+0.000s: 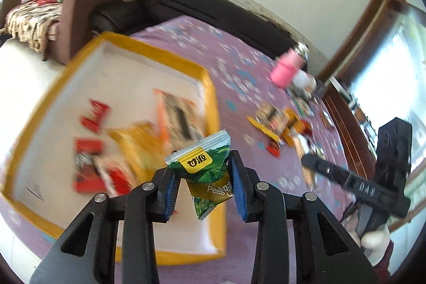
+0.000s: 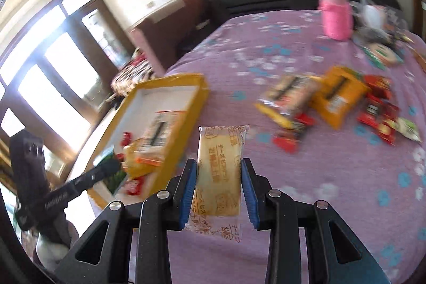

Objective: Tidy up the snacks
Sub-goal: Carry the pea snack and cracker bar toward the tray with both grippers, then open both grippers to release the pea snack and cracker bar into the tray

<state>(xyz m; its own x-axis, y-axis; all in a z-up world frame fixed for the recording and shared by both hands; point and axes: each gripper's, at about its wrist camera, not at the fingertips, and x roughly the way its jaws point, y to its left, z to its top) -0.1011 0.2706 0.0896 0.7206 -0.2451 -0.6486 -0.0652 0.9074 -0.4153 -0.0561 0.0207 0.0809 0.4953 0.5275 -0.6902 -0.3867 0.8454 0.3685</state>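
Observation:
My left gripper is shut on a green pea snack packet and holds it over the near right corner of the yellow-rimmed white tray. The tray holds red, yellow and orange snack packs. My right gripper is shut on a clear cheese biscuit packet above the purple cloth, right of the tray. A pile of loose snacks lies on the cloth to the right; it also shows in the left wrist view.
A pink bottle and assorted clutter stand at the table's far right. The purple flowered cloth covers the table. A dark sofa and a brown chair sit behind. The other gripper shows at each view's edge.

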